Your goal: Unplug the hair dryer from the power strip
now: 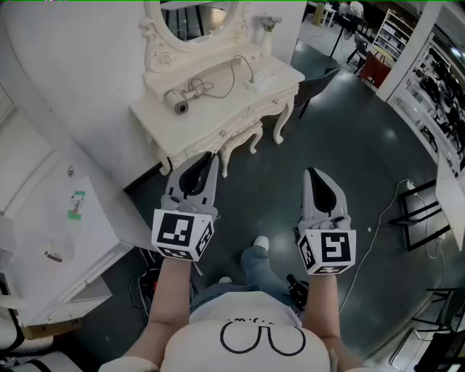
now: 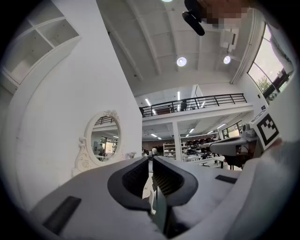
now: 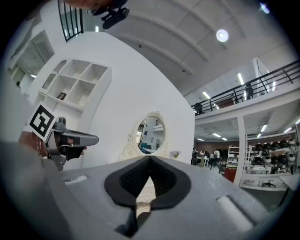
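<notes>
Dark-floored hall, white curved wall behind. At far left stood a white cabinet point(image 1: 69, 240) with small items on top, well apart from the work.

The left gripper point(image 1: 202, 161) was held about level, jaws drawn almost together with only a thin slit between them and nothing in it. My reading is that it was simply being carried toward the job.

Beyond it stood the cream dressing table point(image 1: 218, 120), under its oval mirror point(image 1: 197, 18). The hair dryer point(image 1: 177, 102) lay on the left part of the top. Its cord point(image 1: 231, 81) looped right to the power strip point(image 1: 260, 78) near the right edge, and the plug appeared to be seated, though it was too small to confirm.

The right gripper point(image 1: 318, 179) was also level, jaws fully closed on nothing.

Both grippers were well short of the table, so the task looked unstarted. A matching stool point(image 1: 240, 142) tucked in front may limit how close the person can stand. At far right were a black stand point(image 1: 421, 218) and a loose floor cable point(image 1: 367, 243), a likely trip hazard.
</notes>
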Demonstrator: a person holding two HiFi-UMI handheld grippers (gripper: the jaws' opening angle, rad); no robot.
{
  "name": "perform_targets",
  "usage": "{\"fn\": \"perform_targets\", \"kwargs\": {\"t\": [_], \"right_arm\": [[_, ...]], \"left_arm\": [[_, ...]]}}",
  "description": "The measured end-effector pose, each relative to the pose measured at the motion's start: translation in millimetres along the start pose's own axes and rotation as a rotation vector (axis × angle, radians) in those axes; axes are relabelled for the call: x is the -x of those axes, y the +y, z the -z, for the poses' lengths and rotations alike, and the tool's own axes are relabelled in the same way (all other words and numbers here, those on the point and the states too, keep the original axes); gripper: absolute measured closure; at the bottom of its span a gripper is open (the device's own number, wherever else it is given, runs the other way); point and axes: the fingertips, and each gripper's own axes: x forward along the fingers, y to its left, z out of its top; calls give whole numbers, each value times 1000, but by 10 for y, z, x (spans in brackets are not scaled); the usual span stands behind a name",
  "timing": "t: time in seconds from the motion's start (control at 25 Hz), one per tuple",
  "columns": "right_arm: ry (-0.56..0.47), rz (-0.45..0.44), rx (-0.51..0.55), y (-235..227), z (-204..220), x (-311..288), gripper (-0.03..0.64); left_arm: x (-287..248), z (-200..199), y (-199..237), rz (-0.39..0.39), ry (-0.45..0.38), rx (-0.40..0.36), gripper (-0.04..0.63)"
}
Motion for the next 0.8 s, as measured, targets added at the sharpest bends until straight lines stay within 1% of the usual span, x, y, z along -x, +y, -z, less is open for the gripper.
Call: {"fn": "perform_targets", "kwargs": {"t": [0.2,0.32,0.56,0.72,0.8], "right_arm": [[-2,-38,2,-93,120,-264,617],[-16,-77,-5,-233,214,-523,617],[-22,-129,-49,-777,437,-1270,615],[-18,-163,-90,-1204,572,-1838,615],[-11,-191,-95,-1368,660,-2102,615]], "left_arm": [[-273,114,26,16,-1,24,571],[-576,201,38,23,-1,34,571],[-1496,493,83,8,50,24,571],[-2165,669,196,-24,104,71,571],[-2458,727,243,-38,110,88,571]]}}
